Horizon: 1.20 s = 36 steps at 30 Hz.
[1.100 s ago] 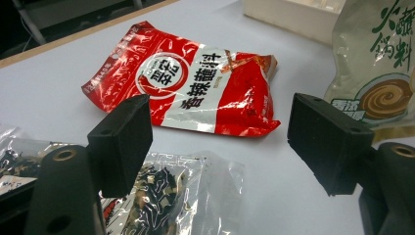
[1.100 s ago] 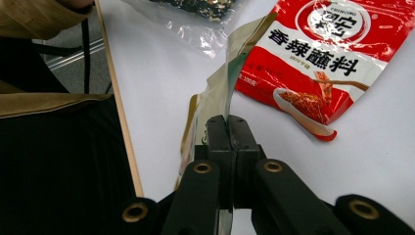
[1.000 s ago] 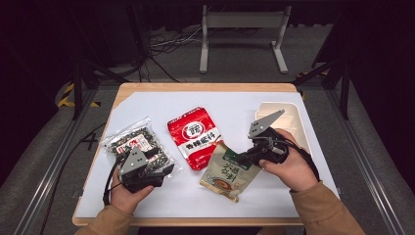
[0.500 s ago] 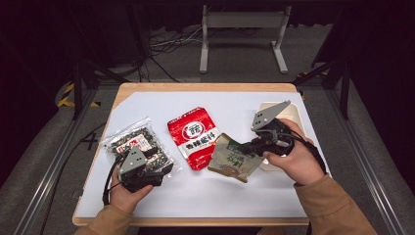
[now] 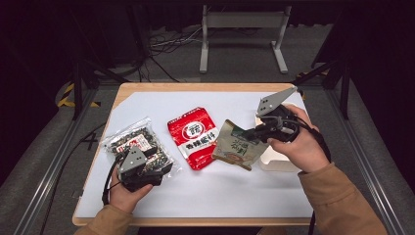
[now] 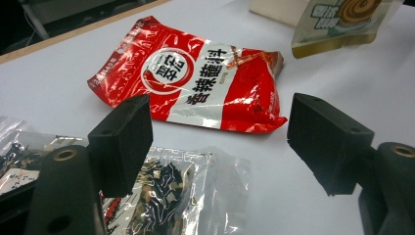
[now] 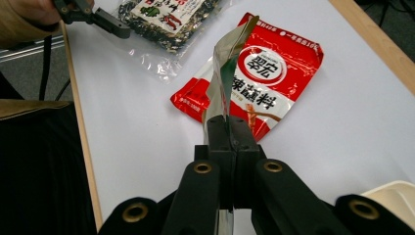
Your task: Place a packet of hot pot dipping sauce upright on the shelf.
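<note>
Here the counter (image 5: 161, 196) carries three snack packs; the right hand-held gripper (image 5: 255, 131) pinches the green pouch (image 5: 238, 148) by its edge, tilted clear of the surface, long axis running away from the jaws toward the red packet (image 5: 194, 137), just beside the white tray (image 5: 274, 159); the left hand-held gripper (image 6: 220, 142) stands spread over the seaweed bag (image 5: 139, 147).

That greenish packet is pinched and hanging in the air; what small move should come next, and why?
Probably carry it sideways over the white tray. The right gripper is clamped on the green packet, which is lifted clear of the table, with the tray just beside it.
</note>
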Each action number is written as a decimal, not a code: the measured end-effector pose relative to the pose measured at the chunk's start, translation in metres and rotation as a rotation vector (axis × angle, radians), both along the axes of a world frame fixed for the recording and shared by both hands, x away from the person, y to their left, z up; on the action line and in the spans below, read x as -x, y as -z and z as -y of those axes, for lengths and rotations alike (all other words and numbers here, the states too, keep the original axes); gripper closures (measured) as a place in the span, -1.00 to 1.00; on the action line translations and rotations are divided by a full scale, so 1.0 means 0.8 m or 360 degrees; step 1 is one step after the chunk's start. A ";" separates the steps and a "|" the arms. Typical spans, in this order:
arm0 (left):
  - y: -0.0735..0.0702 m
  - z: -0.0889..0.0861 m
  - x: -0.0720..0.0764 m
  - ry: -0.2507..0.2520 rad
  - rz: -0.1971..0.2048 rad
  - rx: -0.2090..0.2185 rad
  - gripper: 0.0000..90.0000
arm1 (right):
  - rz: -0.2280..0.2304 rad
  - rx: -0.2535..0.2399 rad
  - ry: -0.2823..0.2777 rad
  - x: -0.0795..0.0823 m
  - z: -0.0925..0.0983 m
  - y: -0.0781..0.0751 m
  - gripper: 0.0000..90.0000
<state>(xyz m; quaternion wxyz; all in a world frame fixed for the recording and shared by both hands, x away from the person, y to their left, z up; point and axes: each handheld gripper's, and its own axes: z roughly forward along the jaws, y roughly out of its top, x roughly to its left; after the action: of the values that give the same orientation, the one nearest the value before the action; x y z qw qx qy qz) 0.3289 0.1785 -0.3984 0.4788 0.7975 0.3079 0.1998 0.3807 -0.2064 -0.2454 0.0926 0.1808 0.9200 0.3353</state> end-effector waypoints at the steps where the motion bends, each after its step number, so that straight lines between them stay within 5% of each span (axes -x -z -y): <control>1: 0.000 0.000 0.000 -0.0001 -0.0003 0.0006 -0.43 | 0.0003 -0.0005 0.0006 -0.001 0.002 -0.002 1.00; 19: -0.001 -0.008 0.000 -0.0039 -0.0007 0.0022 -0.43 | 0.0129 0.0011 0.0084 -0.024 0.033 -0.042 1.00; 36: 0.000 -0.014 0.005 -0.0075 -0.0007 0.0018 -0.43 | 0.0248 -0.0020 0.0130 -0.048 0.066 -0.056 1.00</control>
<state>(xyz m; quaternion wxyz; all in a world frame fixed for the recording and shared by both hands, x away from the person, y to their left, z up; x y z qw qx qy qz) 0.3246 0.1899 -0.3984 0.4778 0.7878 0.3287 0.2074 0.4190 -0.2593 -0.2006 0.1762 0.1920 0.8998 0.3500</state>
